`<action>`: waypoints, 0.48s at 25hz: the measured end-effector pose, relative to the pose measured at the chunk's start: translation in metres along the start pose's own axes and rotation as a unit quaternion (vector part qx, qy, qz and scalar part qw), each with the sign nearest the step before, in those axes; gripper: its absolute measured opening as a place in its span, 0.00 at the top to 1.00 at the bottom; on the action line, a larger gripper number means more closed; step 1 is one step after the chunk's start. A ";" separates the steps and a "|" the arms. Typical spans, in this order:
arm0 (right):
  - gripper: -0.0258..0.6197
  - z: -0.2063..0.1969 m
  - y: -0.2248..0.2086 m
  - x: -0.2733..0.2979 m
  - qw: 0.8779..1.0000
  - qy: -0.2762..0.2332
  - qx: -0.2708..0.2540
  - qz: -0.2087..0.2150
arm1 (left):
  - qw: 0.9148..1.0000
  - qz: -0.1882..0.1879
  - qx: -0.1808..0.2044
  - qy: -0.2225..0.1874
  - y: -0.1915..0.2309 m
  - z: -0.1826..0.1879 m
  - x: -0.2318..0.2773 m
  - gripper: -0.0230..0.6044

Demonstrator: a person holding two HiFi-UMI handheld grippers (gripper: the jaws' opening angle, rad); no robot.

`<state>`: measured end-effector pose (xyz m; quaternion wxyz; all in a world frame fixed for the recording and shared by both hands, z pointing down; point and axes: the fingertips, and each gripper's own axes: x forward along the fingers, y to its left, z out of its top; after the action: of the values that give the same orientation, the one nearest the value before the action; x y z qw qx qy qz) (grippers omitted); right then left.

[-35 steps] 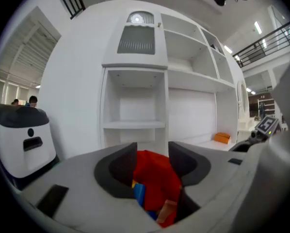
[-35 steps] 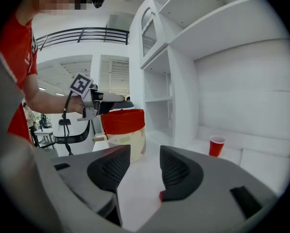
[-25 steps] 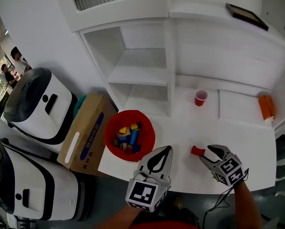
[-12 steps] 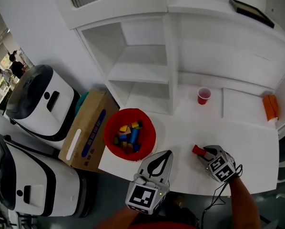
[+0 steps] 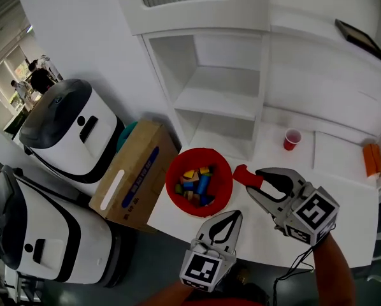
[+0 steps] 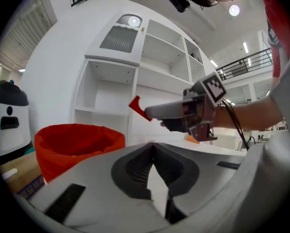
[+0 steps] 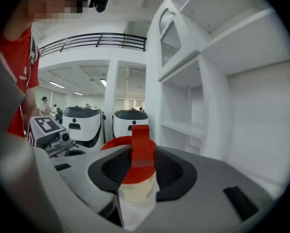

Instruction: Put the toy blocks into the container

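Note:
A red toy block (image 5: 245, 174) hangs in the air just right of the red container (image 5: 172, 178), which holds several coloured blocks (image 5: 195, 185). My right gripper (image 5: 253, 183) grips this block at its tips, its jaws still closing on it. In the right gripper view the block (image 7: 140, 144) stands between the pads with the container (image 7: 114, 143) behind it. My left gripper (image 5: 231, 216) is shut and empty near the table's front edge. In the left gripper view its tips (image 6: 153, 147) point past the container (image 6: 77, 140) toward the raised block (image 6: 138, 108).
A white shelf unit (image 5: 222, 101) stands behind the table. A red cup (image 5: 292, 138) and an orange thing (image 5: 372, 159) are at the back right. A cardboard box (image 5: 136, 171) and two white machines (image 5: 69, 132) stand left of the table.
My right gripper closed on the red block on the table, lifted it and carried it left to the container's edge. The left gripper stayed shut and nearly still.

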<state>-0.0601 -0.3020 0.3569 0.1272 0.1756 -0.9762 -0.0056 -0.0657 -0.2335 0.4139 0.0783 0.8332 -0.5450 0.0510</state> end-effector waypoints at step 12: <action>0.70 0.031 0.048 0.042 0.999 -0.007 -0.011 0.038 | 0.999 -0.011 0.013 -0.032 0.014 0.017 -0.020 0.92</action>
<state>-0.1223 -0.2729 0.3399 0.1221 0.1371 -0.9829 -0.0134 -0.0866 -0.2238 0.3952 0.0506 0.8413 -0.5373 0.0304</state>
